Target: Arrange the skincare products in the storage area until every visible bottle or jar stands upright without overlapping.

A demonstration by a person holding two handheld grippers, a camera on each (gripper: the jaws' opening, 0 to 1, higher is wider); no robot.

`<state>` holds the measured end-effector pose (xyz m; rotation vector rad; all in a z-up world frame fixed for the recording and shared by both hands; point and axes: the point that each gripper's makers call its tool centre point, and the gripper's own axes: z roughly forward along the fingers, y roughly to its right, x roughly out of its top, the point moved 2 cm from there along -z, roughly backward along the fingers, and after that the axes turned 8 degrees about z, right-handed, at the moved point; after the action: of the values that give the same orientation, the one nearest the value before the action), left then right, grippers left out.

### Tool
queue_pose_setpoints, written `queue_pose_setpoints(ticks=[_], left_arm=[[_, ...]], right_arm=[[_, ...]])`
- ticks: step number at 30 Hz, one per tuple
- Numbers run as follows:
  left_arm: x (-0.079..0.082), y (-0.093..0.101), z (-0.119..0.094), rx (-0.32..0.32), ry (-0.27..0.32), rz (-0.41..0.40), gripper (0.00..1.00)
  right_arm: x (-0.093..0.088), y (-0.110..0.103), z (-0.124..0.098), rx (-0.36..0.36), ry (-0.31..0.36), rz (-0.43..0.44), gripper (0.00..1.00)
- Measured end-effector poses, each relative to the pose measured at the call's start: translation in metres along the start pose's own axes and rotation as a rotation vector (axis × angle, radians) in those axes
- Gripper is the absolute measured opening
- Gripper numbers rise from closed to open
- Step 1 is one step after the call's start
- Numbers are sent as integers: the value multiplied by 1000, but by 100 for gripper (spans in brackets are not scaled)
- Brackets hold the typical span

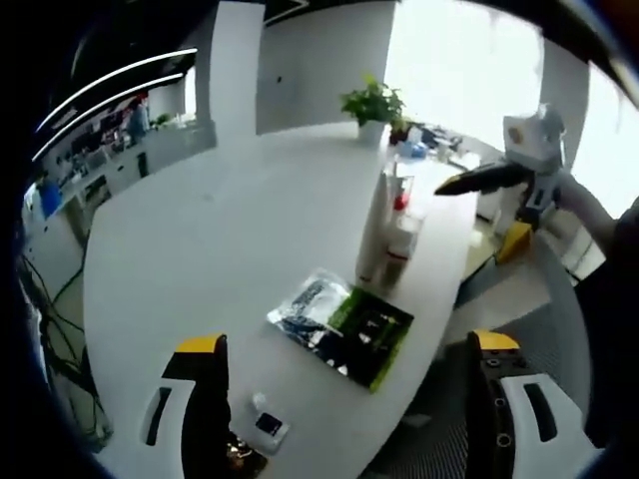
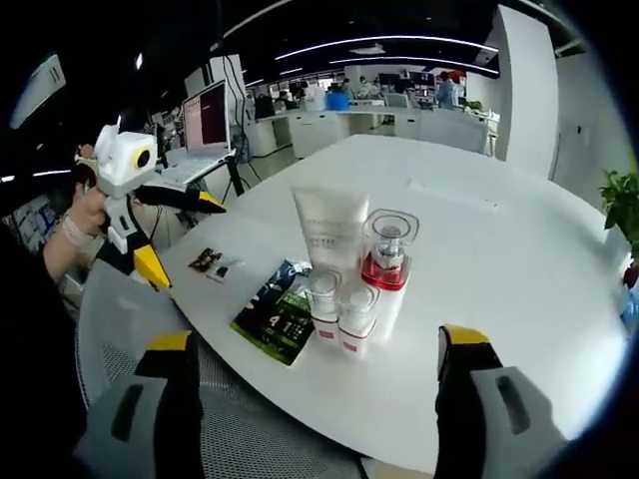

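Left gripper (image 1: 344,399): jaws are being held wide apart, released, nothing between them; it is hovering over the near edge of the bench (image 1: 220,230). In the right gripper view it (image 2: 180,225) is being seen at the left, off the bench edge, held by a hand (image 2: 82,215).

Right gripper (image 2: 315,399): jaws are being held spread, released, empty, raised near the bench (image 2: 499,239) edge in front of the products. In the left gripper view it (image 1: 499,200) is being seen at the right, beyond the bench edge.

Skincare products: all are being seen standing upright, clustered close together. White tube (image 2: 331,235) at the back; clear-capped bottle with red band (image 2: 387,257) just beside it; two small white bottles (image 2: 339,314) in front, side by side. In the left gripper view the cluster (image 1: 391,225) is standing near the far bench edge.

Green-and-black packet (image 2: 285,314): is lying flat just beside the cluster, toward the bench edge.

Small items (image 2: 215,263): are lying flat, apart from the packet, too small to identify.

Potted plant (image 1: 372,105): is standing at the far end of the bench.
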<state>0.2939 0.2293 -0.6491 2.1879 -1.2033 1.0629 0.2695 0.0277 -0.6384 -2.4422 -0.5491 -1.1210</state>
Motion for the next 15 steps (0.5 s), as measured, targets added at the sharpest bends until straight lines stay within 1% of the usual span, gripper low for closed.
queue_pose_setpoints(ticks=[3, 8, 11, 13, 15], left_arm=[[-5, -2, -10, 26, 11, -15, 97], [-14, -6, -19, 60, 20, -32, 97], [-19, -5, -22, 57, 21, -25, 97], [-22, -6, -26, 62, 26, -41, 97], [-23, -11, -29, 70, 27, -59, 97]], right_arm=[[1, -1, 0, 1, 2, -9, 99], [2, -6, 1, 9, -7, -22, 99], [2, -8, 2, 19, -5, -22, 99], [2, -9, 2, 23, -8, -26, 99], [2, -10, 2, 25, -7, -32, 99]])
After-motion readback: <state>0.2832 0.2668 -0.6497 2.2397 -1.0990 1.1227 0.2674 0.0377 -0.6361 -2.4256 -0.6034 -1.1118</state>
